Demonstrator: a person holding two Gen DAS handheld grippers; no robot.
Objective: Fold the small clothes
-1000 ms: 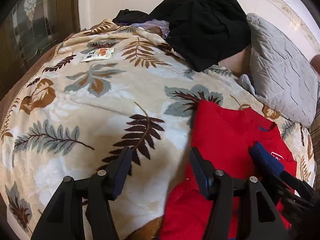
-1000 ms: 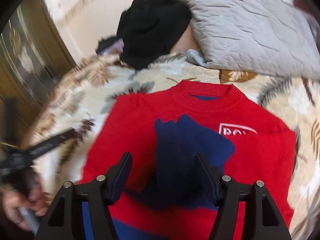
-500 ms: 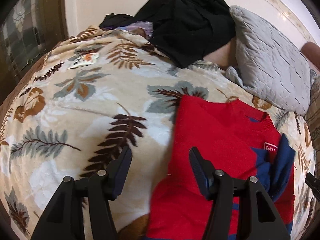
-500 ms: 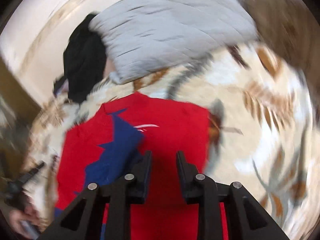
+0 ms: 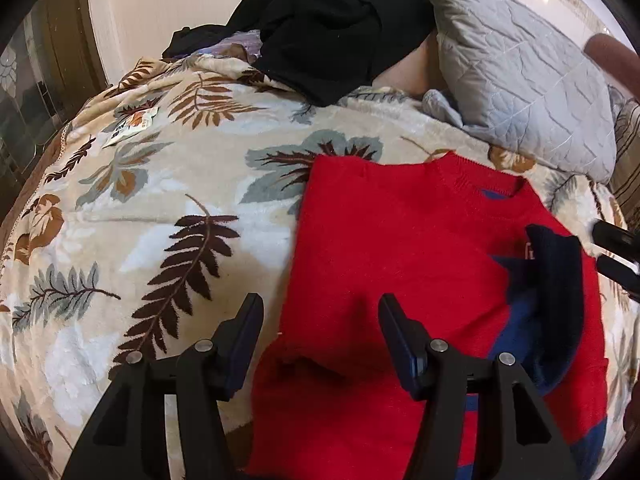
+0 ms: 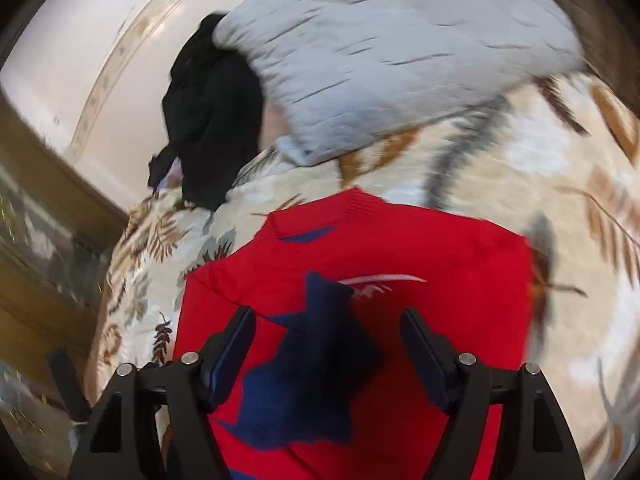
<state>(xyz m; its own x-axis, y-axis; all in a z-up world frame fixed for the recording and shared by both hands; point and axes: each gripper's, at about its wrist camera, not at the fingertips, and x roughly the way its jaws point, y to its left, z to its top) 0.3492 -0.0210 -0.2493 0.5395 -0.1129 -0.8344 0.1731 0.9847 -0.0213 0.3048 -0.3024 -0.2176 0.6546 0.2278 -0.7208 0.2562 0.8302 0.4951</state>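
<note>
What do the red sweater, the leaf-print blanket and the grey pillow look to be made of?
Red sweater: knitted yarn, matte; the collar shows ribbing, though wool or acrylic can't be told. Leaf-print blanket: plush fleece, probably synthetic, with a soft pile and slight sheen. Grey pillow: smooth woven cover, quilted, with stitched lines puckering the surface.

Sweater point(image 5: 400, 240): bright red knit, red ribbed collar, navy-blue sleeve point(image 5: 556, 304) folded across the front, small white logo partly covered.
Blanket point(image 5: 160, 200): cream plush, printed with fern fronds and leaves in dark brown, tan and grey-blue.
Pillow point(image 5: 520, 88): pale grey, quilted stitching.
Heaped clothing point(image 5: 336, 28): black.
Left claw point(image 5: 320, 344) and right claw point(image 6: 328, 344): black arms, dark blue pads.
</note>
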